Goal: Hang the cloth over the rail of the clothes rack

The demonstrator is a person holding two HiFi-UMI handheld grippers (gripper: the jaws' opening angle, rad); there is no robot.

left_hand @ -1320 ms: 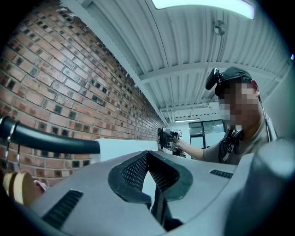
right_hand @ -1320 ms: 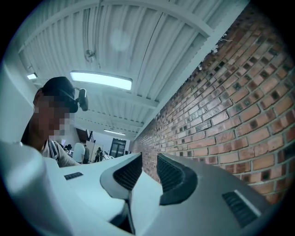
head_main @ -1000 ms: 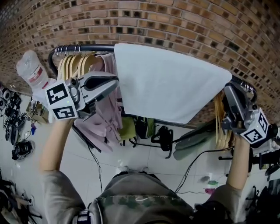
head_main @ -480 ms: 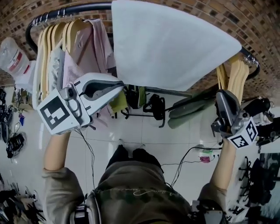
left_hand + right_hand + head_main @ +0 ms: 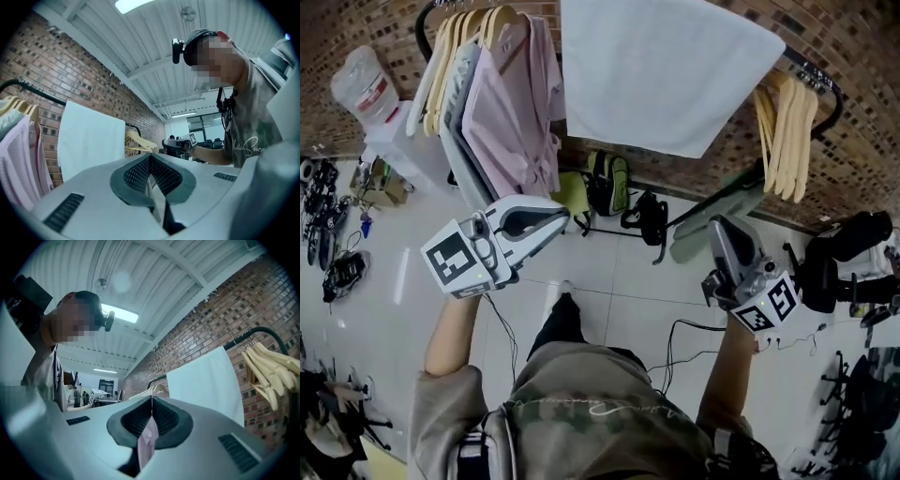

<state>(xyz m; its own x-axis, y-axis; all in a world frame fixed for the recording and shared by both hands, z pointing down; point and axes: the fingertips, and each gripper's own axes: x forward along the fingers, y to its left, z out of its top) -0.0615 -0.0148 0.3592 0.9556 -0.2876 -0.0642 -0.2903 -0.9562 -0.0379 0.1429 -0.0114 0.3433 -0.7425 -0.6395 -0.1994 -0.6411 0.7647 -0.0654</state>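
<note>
The brick wall (image 5: 862, 131) filled the back of my view, with pale floor (image 5: 619, 291) spread below it. Against the wall stood the rack (image 5: 825, 89). In the head view I saw only the two curved ends of its rail, because the middle run was cut off by the top edge. The cloth (image 5: 661, 70) hung from the rail, white and spread wide. It sat between the pink garments (image 5: 511, 122) on its left and a bunch of bare hangers (image 5: 787, 131) on its right. Its top edge was cut off in the head view too. Both gripper views showed it draped on the rail against the brick, clear of either pair of tongs. The garments hung on wooden hangers packed close at the rail's left end.

The left tongs (image 5: 565, 214) and the right tongs (image 5: 719, 227) sat low, well below the cloth and out in front of the rack. Each pair was pressed together, tip to tip, with nothing gripped. In the right gripper view a pale pinkish sliver (image 5: 147, 441) sat in the seam behind the tips, and I could not tell what it was.

A water jug (image 5: 361, 80) stood by the wall at the left. I could not make out whether it held anything. On the floor under the cloth lay a green backpack (image 5: 609, 183) and a black bag (image 5: 647, 216), and whatever they held was hidden. Cables (image 5: 694, 328) trailed over the floor. The clutter at the left and right edges was too dark and small for me to name.
</note>
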